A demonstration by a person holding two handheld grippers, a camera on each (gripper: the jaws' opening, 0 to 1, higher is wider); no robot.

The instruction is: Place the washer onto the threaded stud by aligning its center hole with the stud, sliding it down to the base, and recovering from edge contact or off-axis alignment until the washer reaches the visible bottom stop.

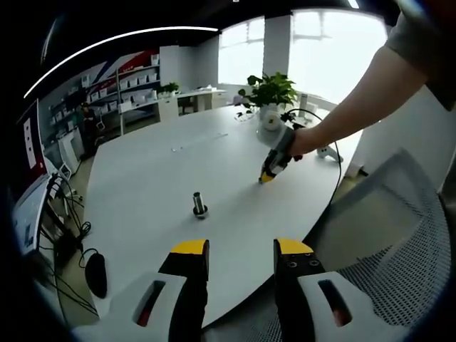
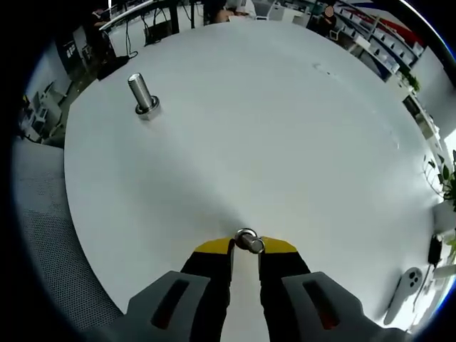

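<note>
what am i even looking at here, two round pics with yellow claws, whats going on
A person holds a two-jaw hand-held gripper in each hand, and each carries a fisheye camera looking along its jaws. In the left gripper view, the left hand-held gripper is open and empty above a white table. On the table stands a threaded stud, and farther off the person's arm brings the right hand-held gripper down to the tabletop. In the right gripper view, its yellow tips pinch a small metal washer.
</note>
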